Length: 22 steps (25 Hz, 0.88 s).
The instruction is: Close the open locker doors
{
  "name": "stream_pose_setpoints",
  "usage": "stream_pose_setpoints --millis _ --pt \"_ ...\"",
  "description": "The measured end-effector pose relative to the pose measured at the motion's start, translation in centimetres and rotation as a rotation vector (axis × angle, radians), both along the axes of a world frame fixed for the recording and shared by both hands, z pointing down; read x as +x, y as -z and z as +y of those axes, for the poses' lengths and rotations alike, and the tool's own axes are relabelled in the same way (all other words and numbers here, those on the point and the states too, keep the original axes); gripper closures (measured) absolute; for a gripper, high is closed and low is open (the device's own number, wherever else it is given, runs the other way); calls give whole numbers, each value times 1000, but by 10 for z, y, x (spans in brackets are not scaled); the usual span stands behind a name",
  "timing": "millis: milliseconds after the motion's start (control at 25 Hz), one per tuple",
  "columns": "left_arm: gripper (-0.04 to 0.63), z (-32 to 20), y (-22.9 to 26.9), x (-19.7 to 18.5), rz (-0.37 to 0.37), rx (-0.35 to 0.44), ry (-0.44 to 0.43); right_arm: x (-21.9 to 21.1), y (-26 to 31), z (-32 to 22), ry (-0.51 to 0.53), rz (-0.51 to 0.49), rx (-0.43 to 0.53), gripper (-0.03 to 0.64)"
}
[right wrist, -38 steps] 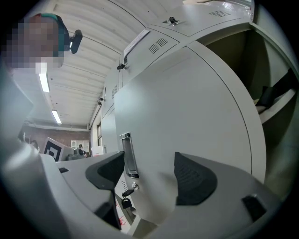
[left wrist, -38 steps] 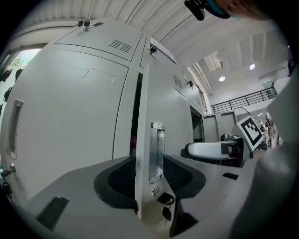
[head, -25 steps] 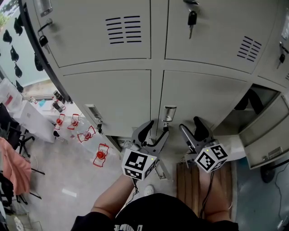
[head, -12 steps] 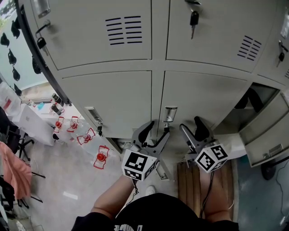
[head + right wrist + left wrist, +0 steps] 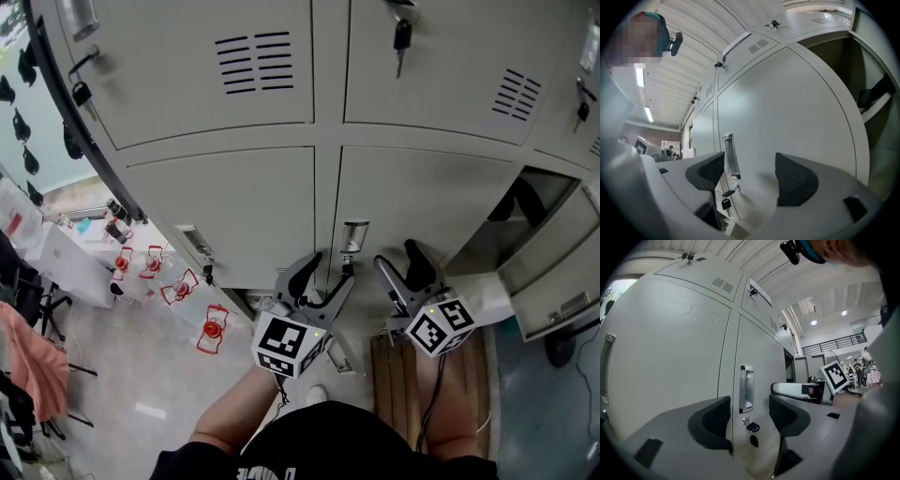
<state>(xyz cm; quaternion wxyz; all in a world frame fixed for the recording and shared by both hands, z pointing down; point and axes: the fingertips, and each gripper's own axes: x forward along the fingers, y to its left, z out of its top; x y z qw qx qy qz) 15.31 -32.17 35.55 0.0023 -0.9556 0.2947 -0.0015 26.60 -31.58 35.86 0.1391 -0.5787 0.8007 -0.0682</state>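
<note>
The left gripper (image 5: 328, 272) and right gripper (image 5: 397, 264) are held level before a shut grey metal locker door (image 5: 422, 202), jaws parted and empty, probably readied for pushing. 1 open grey metal locker door (image 5: 551, 286) is left swung out at the right, near the right gripper.

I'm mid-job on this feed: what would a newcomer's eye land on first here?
The grey locker bank fills the head view, and one open locker at the right gapes dark, its door hanging open. At the bottom centre, the left gripper and right gripper, each with a marker cube, have their jaws apart and empty and face a closed door's metal handle.
</note>
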Motion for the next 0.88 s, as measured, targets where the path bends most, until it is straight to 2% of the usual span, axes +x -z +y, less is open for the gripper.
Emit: stream_pose_setpoints --millis 160,400,520,680,720,760,880 --pt "330 5 4 4 0 8 -32 -1 0 1 -7 2 -4 281" --pt "330 20 23 23 30 37 -127 9 3 11 -55 1 2 263" --pt "330 36 25 54 42 32 -206 40 0 33 -124 -3 -9 262" --pt "330 76 22 118 53 8 -362 106 -4 88 -273 -20 -26 264" --pt "330 81 22 114 59 1 -402 101 -2 97 -313 -15 -28 264" --pt "330 80 24 91 67 -7 -441 77 1 101 -352 -7 -31 264" --pt "330 68 29 -35 93 -43 -561 -52 12 106 -481 20 -46 264"
